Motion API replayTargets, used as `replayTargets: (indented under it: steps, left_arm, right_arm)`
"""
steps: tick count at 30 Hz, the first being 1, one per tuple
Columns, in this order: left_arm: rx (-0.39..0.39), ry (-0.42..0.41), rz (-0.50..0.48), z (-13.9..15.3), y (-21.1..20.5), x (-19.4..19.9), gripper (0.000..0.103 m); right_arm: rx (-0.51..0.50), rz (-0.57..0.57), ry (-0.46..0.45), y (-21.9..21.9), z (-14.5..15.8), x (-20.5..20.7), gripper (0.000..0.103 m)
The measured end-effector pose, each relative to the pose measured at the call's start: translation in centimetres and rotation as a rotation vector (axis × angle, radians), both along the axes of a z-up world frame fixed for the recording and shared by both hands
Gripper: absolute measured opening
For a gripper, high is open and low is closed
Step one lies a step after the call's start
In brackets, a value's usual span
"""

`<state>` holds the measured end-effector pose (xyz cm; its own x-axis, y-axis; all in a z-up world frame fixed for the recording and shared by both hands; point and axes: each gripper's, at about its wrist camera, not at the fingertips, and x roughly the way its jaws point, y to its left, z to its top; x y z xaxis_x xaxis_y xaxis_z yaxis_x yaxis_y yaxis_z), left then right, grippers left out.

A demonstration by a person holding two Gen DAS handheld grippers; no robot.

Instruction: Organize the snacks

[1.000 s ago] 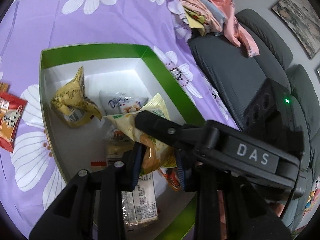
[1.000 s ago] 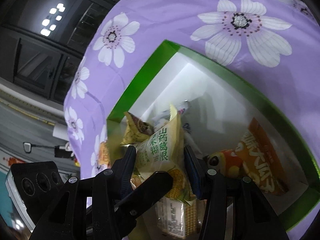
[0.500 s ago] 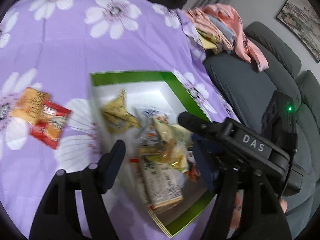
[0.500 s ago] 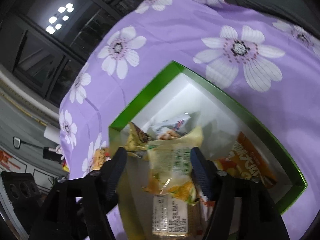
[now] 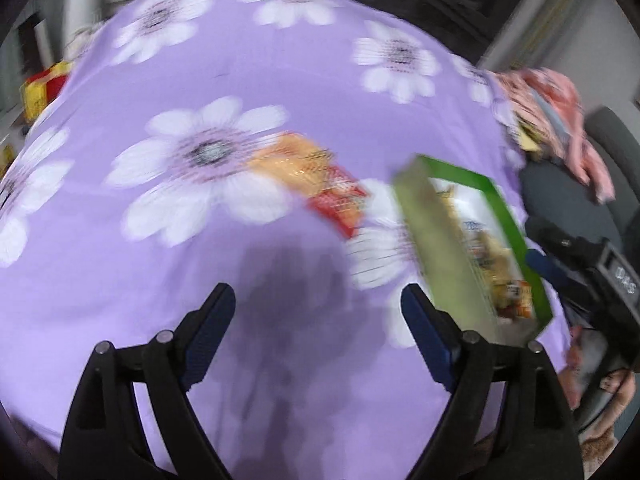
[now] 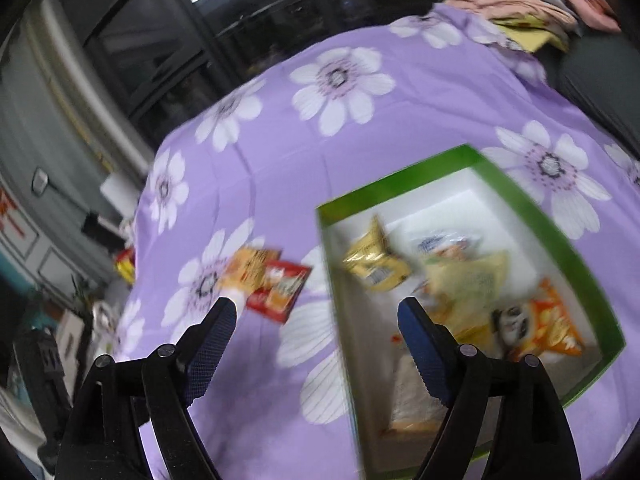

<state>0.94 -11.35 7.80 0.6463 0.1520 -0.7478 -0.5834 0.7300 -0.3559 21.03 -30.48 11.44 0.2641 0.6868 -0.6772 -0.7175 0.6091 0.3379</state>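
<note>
A green-rimmed box [image 6: 400,176] with a white inside sits on the purple flowered cloth [image 5: 240,60]. In it lie a yellow packet [image 6: 372,264], a pale green packet [image 6: 468,280], an orange panda packet [image 6: 548,328] and others. An orange packet [image 6: 252,268] and a red packet [image 6: 284,288] lie on the cloth left of the box. My right gripper [image 6: 316,312] hangs over the box's left edge, jaws opening, nothing between them. My left gripper [image 5: 316,320] is over bare cloth left of the box [image 5: 508,216], jaws opening and empty. The view is blurred.
A pile of pink clothes [image 5: 560,112] lies on a dark sofa [image 5: 560,200] at the cloth's right edge. Dark windows [image 6: 180,40] stand behind. A red and yellow box [image 5: 40,88] sits off the far left edge. A hand [image 5: 612,384] shows at the lower right.
Both grippers let go of the pale green packet, which now lies in the box. Both opened wide, pulled back and swung left, the left one clear of the box.
</note>
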Motion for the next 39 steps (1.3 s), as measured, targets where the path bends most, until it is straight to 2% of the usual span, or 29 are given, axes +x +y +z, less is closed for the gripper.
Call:
replayTargets:
  steps: [5,9,12,16,22,28,30,35,39]
  left_arm:
    - [-0.045,0.039,0.123,-2.2,2.4,-4.9,0.085]
    - [-0.073,0.058,0.205,-3.2,4.3,-7.9,0.085]
    - [-0.108,0.022,0.243,-3.1,5.4,-9.7,0.085]
    - [-0.146,-0.05,0.231,-2.9,5.7,-11.1,0.085]
    - [-0.188,-0.069,0.24,-3.4,6.0,-11.6,0.085]
    - [-0.201,-0.074,0.205,-3.8,6.0,-10.9,0.085]
    - [-0.194,-0.075,0.196,-3.7,6.0,-10.7,0.085]
    - [-0.208,-0.07,0.194,-4.3,6.1,-10.2,0.085]
    - [-0.224,-0.06,0.168,-4.7,5.8,-9.5,0.085]
  right_arm:
    - [-0.078,0.083,0.006,3.8,-1.7,-3.4,0.083]
    - [-0.135,0.067,0.04,7.2,-3.5,-5.0,0.083]
    - [-0.168,0.031,0.077,9.8,-5.0,-5.6,0.083]
    - [-0.217,-0.045,0.112,12.5,-7.0,-5.0,0.083]
    - [-0.299,-0.138,0.031,15.4,-8.0,-4.0,0.083]
    - [-0.345,-0.203,0.041,17.6,-9.4,-1.6,0.083]
    - [-0.393,-0.207,0.02,18.4,-10.0,-1.0,0.083]
    - [-0.43,-0.197,0.009,19.2,-11.4,0.1,0.083]
    - [-0.465,-0.159,-0.083,19.9,-11.7,-0.5,0.082]
